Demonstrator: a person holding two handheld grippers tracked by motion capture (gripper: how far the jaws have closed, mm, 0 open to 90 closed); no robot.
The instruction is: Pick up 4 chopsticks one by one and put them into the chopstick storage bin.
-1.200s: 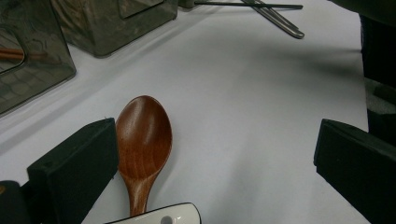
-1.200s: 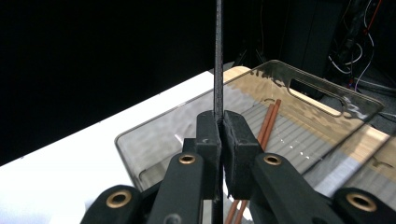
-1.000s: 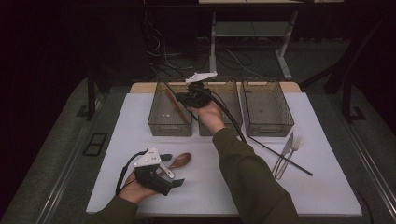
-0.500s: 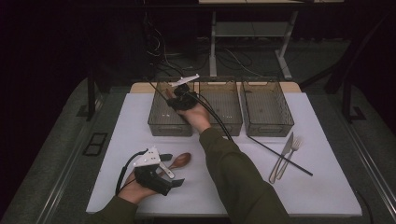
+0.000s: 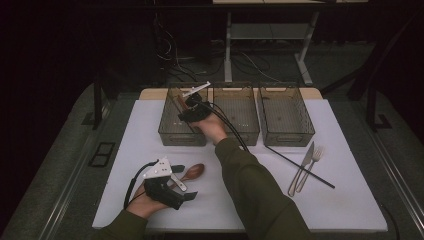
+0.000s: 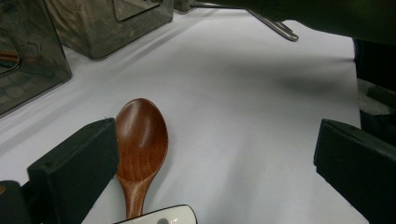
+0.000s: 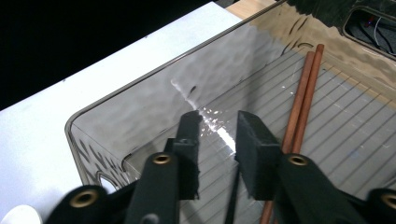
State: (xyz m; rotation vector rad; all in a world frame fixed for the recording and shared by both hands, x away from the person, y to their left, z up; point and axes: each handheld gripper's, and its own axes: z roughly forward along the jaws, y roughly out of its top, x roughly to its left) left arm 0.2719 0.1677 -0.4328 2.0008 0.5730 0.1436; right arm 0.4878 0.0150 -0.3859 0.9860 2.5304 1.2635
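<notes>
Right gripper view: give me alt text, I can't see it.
The right gripper, jaws slightly apart after just opening and holding nothing, hangs inside a smoky clear bin. Two wooden chopsticks lie side by side on the bin's ribbed floor beside the jaws.

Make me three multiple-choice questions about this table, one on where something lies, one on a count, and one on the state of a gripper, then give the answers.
1. Where do the brown chopsticks lie?
A. in the leftmost bin
B. on the white mat beside the fork
C. in the rightmost bin

2. How many clear bins stand in a row at the far side of the mat?
A. two
B. three
C. four

3. How do the jaws of the left gripper stand?
A. clamped on the spoon's handle
B. shut with nothing between them
C. wide open, with the wooden spoon between them

Answers: 1 A, the right gripper view shows them on the ribbed floor of the leftmost bin, over which the right gripper hangs. 2 B, the high view shows three. 3 C, the left gripper view shows the wooden spoon beside one jaw and bare mat up to the other.
</notes>
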